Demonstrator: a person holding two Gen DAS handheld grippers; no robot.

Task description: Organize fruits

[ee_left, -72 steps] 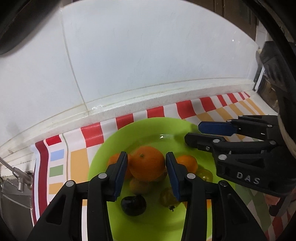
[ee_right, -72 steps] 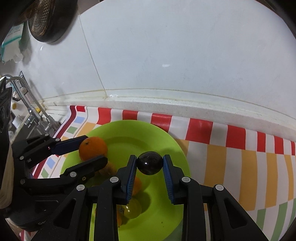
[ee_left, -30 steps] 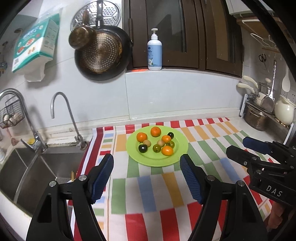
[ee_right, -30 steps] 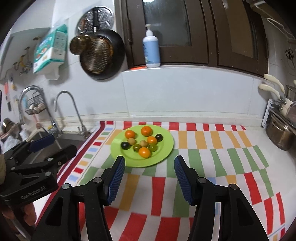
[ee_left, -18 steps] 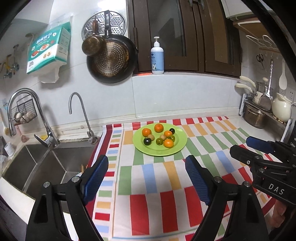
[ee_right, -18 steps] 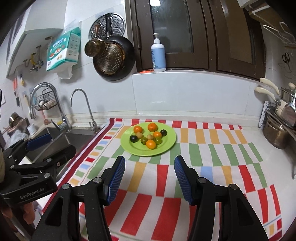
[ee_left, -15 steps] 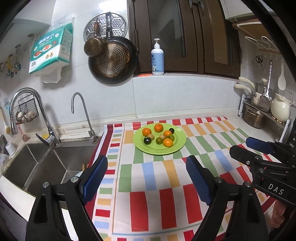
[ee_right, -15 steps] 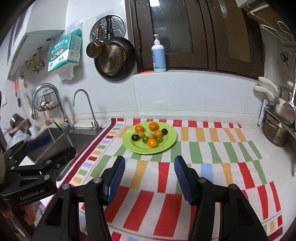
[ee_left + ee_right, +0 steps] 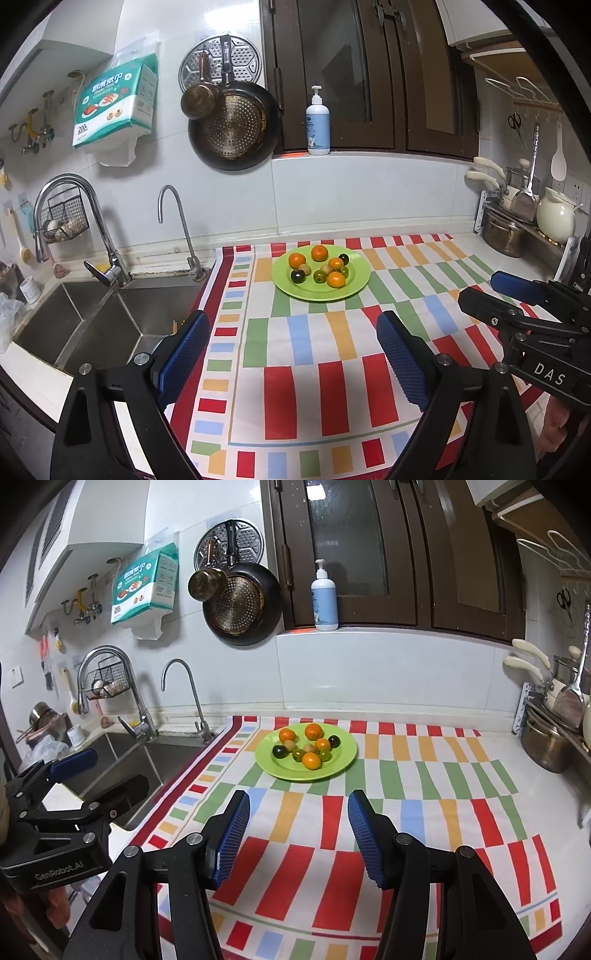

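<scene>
- Fruits (image 9: pixel 320 266) sit together on a green plate (image 9: pixel 354 288), well apart from both tools; nothing is held.
- Left hand-held gripper (image 9: pixel 291 350) hangs released above the striped cloth (image 9: pixel 332 369), its blue pads (image 9: pixel 184 347) spread wide with only cloth between them.
- Right hand-held gripper (image 9: pixel 298 834) is likewise released and empty, its pads (image 9: pixel 232 834) parted over the near part of the cloth; in the left view it (image 9: pixel 491 291) shows side-on at the right edge.
- Beyond them, the plate rests on the cloth toward the back of the counter (image 9: pixel 517 753), between the sink (image 9: pixel 110 317) and the pots (image 9: pixel 506 232) at the right.
- On the plate I count four orange fruits (image 9: pixel 311 761), two dark ones (image 9: pixel 279 752), and some green and brownish ones in the middle, touching or nearly so.
- Judging by this, the gathering step looks done: no fruit lies loose on the cloth that either view shows.
- A next move, if any, would call for a long reach forward and a narrower opening, since the fruits are small and packed.
- Hard to make out: the green and brown fruits are too small to name, possibly grapes or small kiwis.
- Cut off: the cloth's near edge lies under the gripper bodies, and the sink basin is only partly seen.
</scene>
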